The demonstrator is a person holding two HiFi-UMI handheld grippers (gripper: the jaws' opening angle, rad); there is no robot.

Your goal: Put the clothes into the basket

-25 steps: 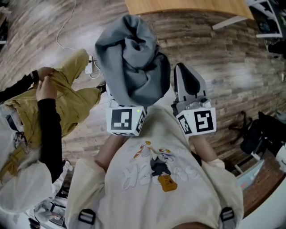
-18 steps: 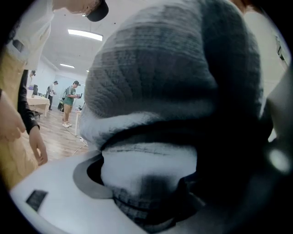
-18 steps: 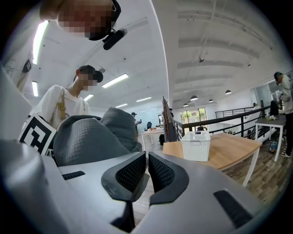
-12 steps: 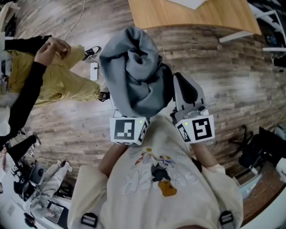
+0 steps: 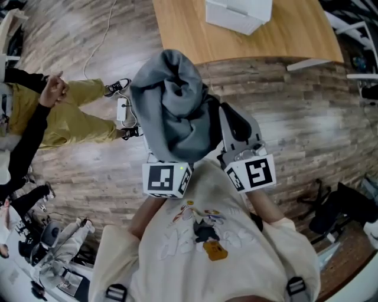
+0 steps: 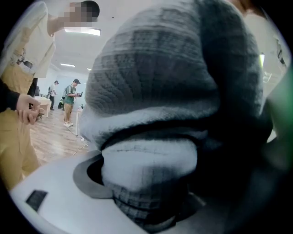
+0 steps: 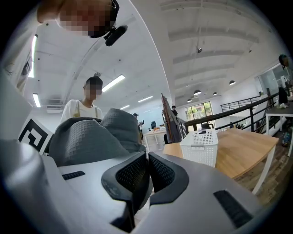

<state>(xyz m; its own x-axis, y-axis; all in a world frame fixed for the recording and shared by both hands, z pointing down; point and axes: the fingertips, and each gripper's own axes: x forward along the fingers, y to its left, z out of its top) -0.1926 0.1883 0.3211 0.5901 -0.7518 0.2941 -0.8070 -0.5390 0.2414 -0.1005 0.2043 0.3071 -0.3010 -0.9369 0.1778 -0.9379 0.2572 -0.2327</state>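
Desk (image 5: 183,35) and white basket (image 5: 236,13) had slid closer since a second back. Left gripper (image 6: 142,192) was clenched on the grey sweater (image 5: 174,112), bunched mid-air short of the desk; right gripper (image 7: 146,171) jaws were pressed together, empty.

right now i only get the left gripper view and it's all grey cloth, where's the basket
Observer: The white basket stands on the wooden table ahead of you.
Operator: is my right gripper free
Observer: Yes, the right gripper has its jaws together with nothing between them.
Operator: where's the cloth relative to the table
Observer: In the head view the top of the bunched grey garment overlaps the table's near edge, left of the basket.
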